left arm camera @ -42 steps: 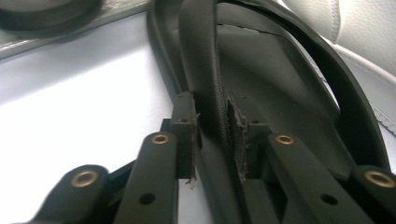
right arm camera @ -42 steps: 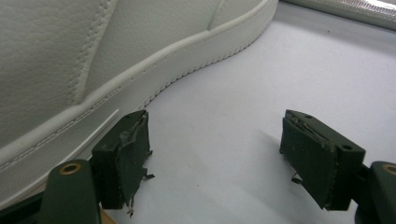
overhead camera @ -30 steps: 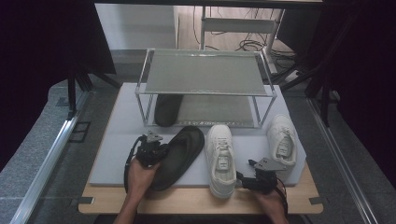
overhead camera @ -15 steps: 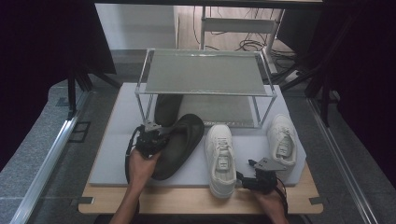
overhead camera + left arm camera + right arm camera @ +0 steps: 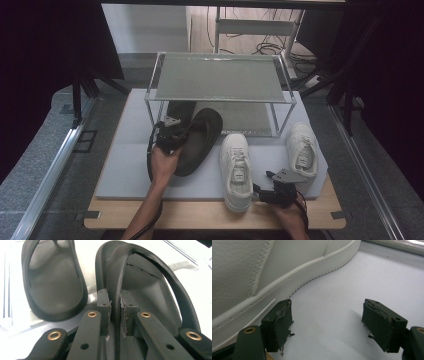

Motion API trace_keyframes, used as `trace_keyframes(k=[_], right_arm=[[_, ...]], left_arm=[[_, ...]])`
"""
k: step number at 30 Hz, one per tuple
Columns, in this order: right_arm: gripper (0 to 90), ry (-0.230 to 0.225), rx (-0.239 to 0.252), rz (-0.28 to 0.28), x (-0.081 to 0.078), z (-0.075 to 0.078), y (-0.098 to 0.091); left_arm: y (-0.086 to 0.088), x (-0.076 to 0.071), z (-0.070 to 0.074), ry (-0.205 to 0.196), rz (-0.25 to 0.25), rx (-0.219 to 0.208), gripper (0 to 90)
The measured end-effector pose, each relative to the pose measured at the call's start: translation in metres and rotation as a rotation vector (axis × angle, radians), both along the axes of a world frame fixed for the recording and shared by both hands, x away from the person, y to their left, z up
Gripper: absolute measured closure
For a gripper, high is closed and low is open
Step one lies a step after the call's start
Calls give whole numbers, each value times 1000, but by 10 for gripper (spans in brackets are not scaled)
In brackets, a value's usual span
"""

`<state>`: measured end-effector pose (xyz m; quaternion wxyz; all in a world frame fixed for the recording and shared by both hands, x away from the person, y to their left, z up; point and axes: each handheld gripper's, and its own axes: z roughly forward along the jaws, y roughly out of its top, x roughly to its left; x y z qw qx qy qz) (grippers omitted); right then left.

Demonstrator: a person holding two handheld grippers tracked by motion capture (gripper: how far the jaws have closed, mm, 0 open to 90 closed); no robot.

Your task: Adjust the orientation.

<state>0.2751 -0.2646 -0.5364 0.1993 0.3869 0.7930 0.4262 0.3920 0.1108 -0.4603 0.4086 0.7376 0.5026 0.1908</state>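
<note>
The left gripper (image 5: 115, 308) is clamped on the strap (image 5: 120, 277) of a black sandal (image 5: 197, 142); its two pads press the strap from either side, with the strap running up and over between them. In the high view the left gripper (image 5: 170, 134) sits at the near left corner of a metal shoe rack (image 5: 220, 97), and the sandal it holds slants from the person's left hand (image 5: 164, 162) up toward the rack's lower shelf, its toe end at the shelf's front edge. A second black sandal (image 5: 53, 282) lies just beside the held one, flat on the lower shelf under the rack's top shelf.

The right gripper (image 5: 327, 322) has its jaws standing apart with nothing between them, only the grey mat (image 5: 352, 285) showing in the gap. Its left pad is just beside the sole of a white sneaker (image 5: 262, 272); whether it touches the sole I cannot tell. In the high view the right gripper (image 5: 260, 193) rests near the front edge of the wooden table (image 5: 200, 218), at the heel of that white sneaker (image 5: 236, 167). A second white sneaker (image 5: 302, 152) stands farther right on the mat, near the rack's right leg.
</note>
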Motion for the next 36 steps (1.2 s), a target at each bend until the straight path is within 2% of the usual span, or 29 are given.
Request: trace_keyframes(k=[6,13,17,21,24,27,30,34,36], right_arm=[[241,0,1,1,0,0,0],[240,0,1,1,0,0,0],[238,-1,4,1,0,0,0],[238,-1,4,2,0,0,0],[238,-1,4,2,0,0,0],[238,-1,4,2,0,0,0],[237,-1,4,2,0,0,0],[237,-1,4,3,0,0,0],[237,-1,4,3,0,0,0]], left_arm=[[-6,16,-6,-3,44,-24,803],[-20,32,-12,-11,78,-17,801],[-26,42,-18,4,110,-11,801],[-29,48,-23,2,155,-2,801],[-30,50,-27,-3,171,-13,801],[-32,54,-31,20,171,-22,794],[-28,54,-31,25,155,-35,780],[-23,46,-24,5,140,-68,765],[-20,41,-19,-3,113,-80,749]])
